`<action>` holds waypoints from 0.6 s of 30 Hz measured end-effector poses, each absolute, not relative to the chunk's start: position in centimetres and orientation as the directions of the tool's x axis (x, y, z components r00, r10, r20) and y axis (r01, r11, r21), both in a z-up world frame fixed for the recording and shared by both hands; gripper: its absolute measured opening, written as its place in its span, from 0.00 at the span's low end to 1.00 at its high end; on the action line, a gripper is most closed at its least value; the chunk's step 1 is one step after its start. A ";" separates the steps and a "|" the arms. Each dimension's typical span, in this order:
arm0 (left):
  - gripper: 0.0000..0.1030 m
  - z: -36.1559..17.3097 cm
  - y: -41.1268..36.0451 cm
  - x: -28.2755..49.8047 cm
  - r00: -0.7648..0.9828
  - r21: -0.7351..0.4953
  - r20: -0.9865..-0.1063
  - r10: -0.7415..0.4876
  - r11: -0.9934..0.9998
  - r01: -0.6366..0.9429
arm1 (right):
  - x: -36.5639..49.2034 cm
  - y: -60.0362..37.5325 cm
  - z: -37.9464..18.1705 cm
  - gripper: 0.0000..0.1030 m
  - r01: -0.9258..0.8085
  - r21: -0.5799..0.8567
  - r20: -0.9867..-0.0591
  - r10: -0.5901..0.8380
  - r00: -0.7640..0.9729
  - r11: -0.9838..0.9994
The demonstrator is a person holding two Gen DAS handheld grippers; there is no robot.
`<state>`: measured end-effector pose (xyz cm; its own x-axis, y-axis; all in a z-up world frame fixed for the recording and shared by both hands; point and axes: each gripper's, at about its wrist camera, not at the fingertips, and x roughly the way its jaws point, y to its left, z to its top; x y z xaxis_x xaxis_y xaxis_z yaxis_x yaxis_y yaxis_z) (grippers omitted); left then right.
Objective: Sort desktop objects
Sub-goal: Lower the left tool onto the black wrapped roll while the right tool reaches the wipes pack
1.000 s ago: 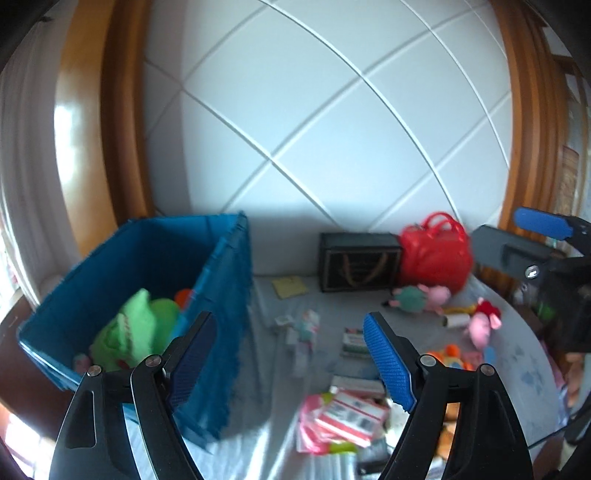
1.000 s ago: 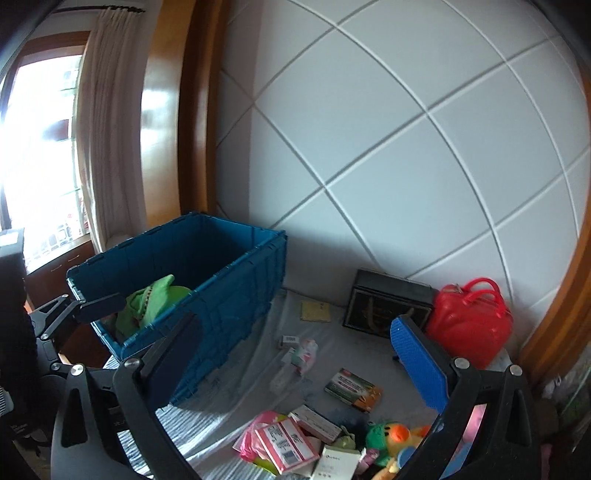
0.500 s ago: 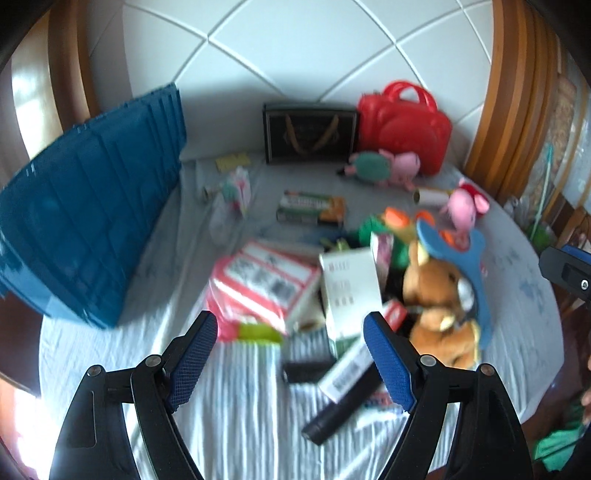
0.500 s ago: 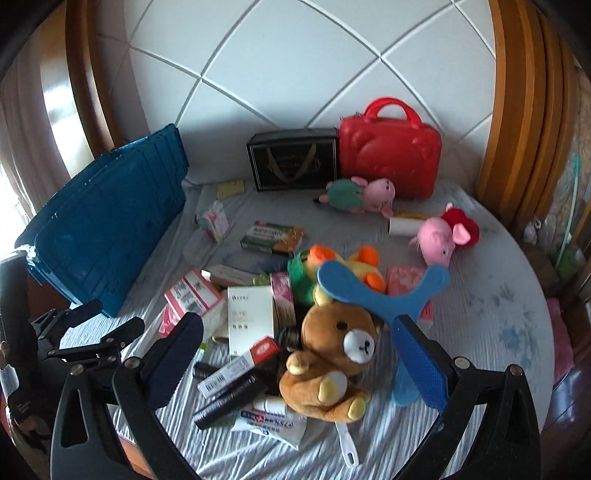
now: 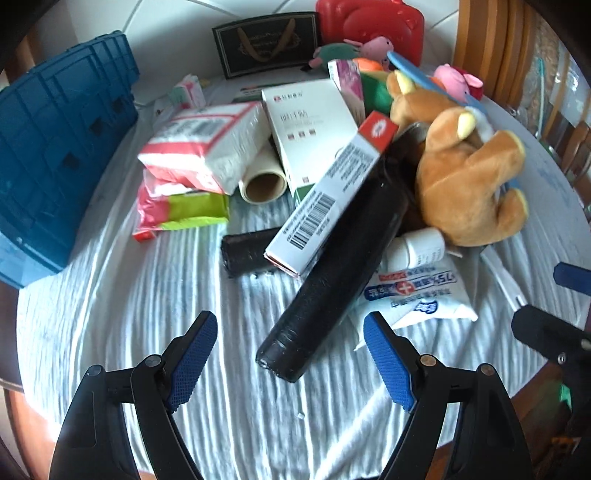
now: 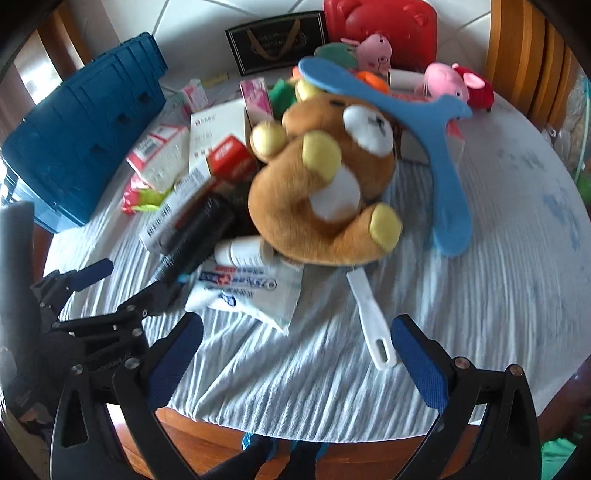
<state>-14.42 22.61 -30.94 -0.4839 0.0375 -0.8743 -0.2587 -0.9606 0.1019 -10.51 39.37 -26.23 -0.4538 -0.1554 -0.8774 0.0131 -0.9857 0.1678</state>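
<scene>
A pile of objects lies on a round table with a striped cloth [image 5: 147, 306]. My left gripper [image 5: 290, 354] is open and empty, just in front of the near end of a long black roll [image 5: 332, 266]. A white barcode box [image 5: 332, 192] leans on that roll. A brown teddy bear [image 6: 325, 177] lies in the pile's middle, with a blue boomerang [image 6: 436, 133] over it. My right gripper [image 6: 295, 354] is open and empty, low over the table's front edge, near a white spatula handle [image 6: 373, 321] and a wipes packet [image 6: 251, 291].
A blue crate [image 5: 55, 147] stands at the left. A black gift bag [image 5: 266, 40], a red case [image 5: 369, 26] and pink pig plushes [image 6: 454, 85] are at the back. Tissue packs [image 5: 203, 144], a white box [image 5: 310, 122] and a film roll [image 5: 262, 181] fill the pile's left side.
Both grippers have tilted down from the wall and crate and moved in close over the pile. The objects now look much larger. Both stay open.
</scene>
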 end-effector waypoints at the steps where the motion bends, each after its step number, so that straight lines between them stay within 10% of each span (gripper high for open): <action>1: 0.79 -31.6 22.6 -14.7 -0.481 0.099 -0.876 0.040 -0.960 -0.261 | -10.5 39.3 -26.7 1.00 0.007 0.168 -0.879 -0.153 -0.452 -0.986; 11: 0.79 -34.7 22.4 -16.1 -0.476 0.078 -0.877 0.065 -0.958 -0.274 | -12.0 37.6 -30.1 1.00 0.015 0.134 -0.885 -0.127 -0.448 -0.991; 14: 0.59 -35.1 21.6 -16.1 -0.449 -0.002 -0.884 0.132 -0.960 -0.279 | -12.2 37.3 -30.4 1.00 0.027 0.128 -0.884 -0.127 -0.449 -0.991; 18: 0.57 -34.7 20.5 -15.1 -0.445 0.016 -0.891 0.092 -0.972 -0.234 | -12.7 36.3 -30.3 1.00 0.064 0.119 -0.877 -0.135 -0.461 -0.991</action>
